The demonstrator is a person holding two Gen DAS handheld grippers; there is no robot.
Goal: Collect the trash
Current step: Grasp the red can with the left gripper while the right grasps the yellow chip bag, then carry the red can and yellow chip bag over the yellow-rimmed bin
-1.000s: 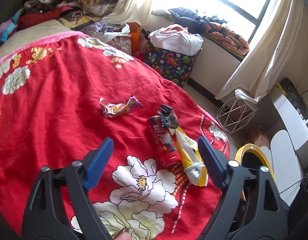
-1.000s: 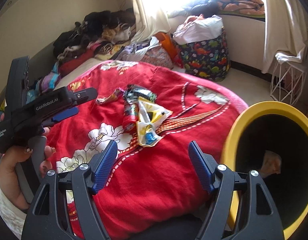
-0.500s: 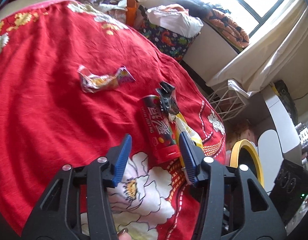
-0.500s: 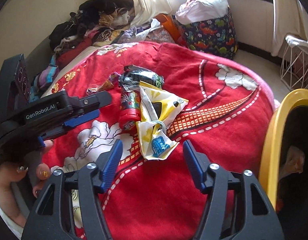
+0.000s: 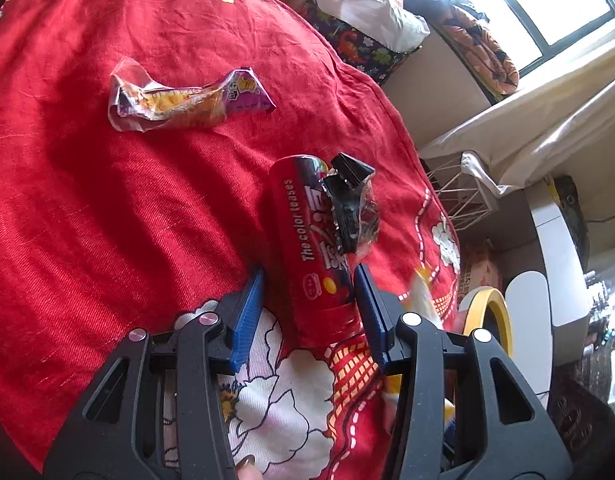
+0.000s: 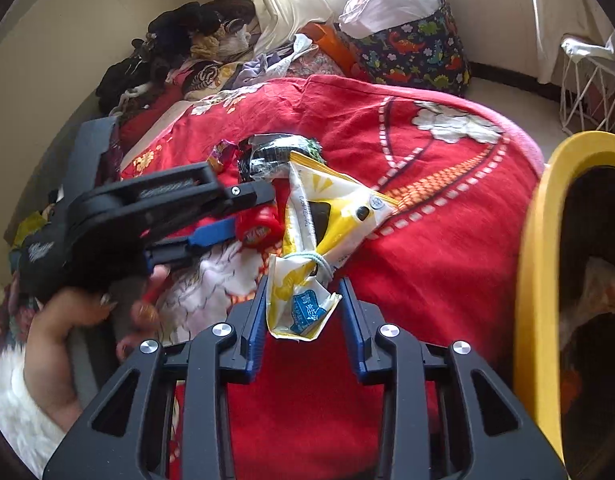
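Fingers of the left gripper [image 5: 309, 300] stand on both sides of the lower end of a red tube [image 5: 307, 248] that lies on the red flowered blanket [image 5: 107, 220]; the jaws are closing, the tube is between them, and the right blue pad seems to touch it while a narrow gap shows at the left pad, so I cannot tell if it is already clamped. On the upper part of the tube rests a crumpled black wrapper [image 5: 349, 204]. Further up and to the left on the blanket, well apart from the tube, lies a clear and purple snack wrapper [image 5: 179, 100].

In the right wrist view, the left gripper [image 6: 267, 208] comes in from the left, held by a hand [image 6: 87, 312] with a white fluffy sleeve [image 6: 15, 412], and the red tube [image 6: 259, 226] shows its cap end at the blue fingers. Just to the right of it lies a yellow and white bag [image 6: 327, 216], tied with a green band. Fingers of the right gripper [image 6: 303, 312] are closing around the lower end of this bag; the left pad is at the edge of the bag, and a small gap remains at the right pad. At the far right stands a yellow-rimmed bin [image 6: 535, 280] just beside the bed, with some trash inside
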